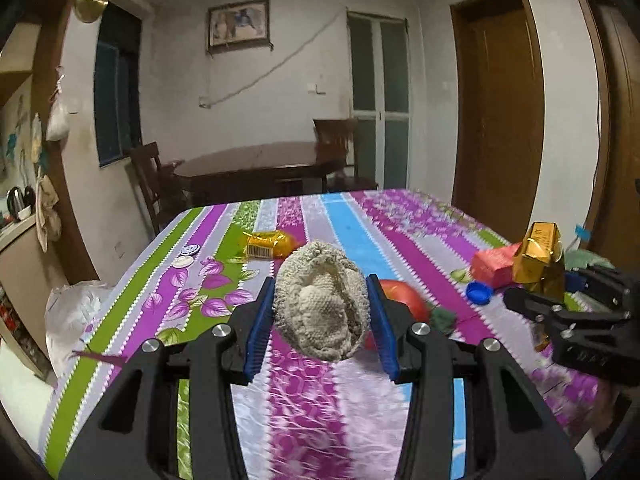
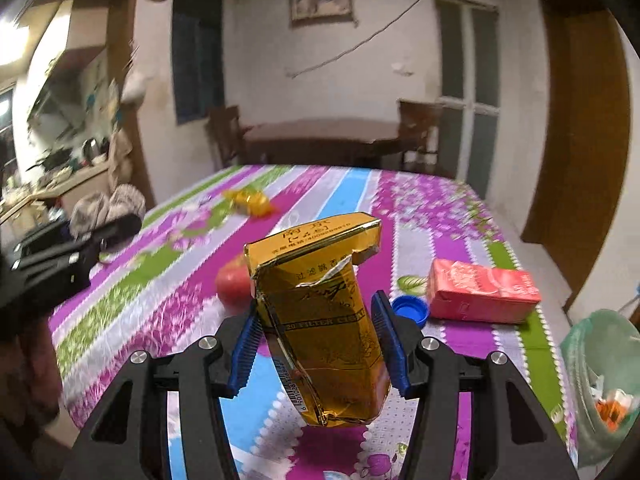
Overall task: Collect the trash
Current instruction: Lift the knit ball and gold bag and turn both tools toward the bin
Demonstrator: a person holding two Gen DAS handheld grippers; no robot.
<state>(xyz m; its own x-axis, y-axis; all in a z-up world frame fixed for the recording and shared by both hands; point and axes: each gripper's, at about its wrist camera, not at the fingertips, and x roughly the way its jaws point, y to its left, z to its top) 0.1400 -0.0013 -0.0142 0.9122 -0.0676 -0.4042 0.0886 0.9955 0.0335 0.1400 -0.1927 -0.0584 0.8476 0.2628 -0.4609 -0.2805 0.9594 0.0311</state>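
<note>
My left gripper [image 1: 320, 316] is shut on a crumpled beige rag [image 1: 320, 300], held above the striped tablecloth [image 1: 304, 408]. My right gripper [image 2: 318, 340] is shut on a torn gold cigarette pack [image 2: 320, 312], also lifted off the cloth; the same pack [image 1: 538, 258] and the right gripper [image 1: 560, 300] show at the right of the left wrist view. On the table lie a yellow wrapper [image 1: 270, 244], a red carton [image 2: 480, 290], a blue bottle cap [image 2: 410, 309] and a red apple [image 2: 232, 284].
A green-tinted plastic bag [image 2: 600, 376] with scraps inside hangs off the table's right edge. A white bag [image 1: 72, 316] sits by the left edge. Small round white things [image 1: 186, 256] lie at the far left of the cloth. A dark wooden table [image 1: 260, 168] with chairs stands behind.
</note>
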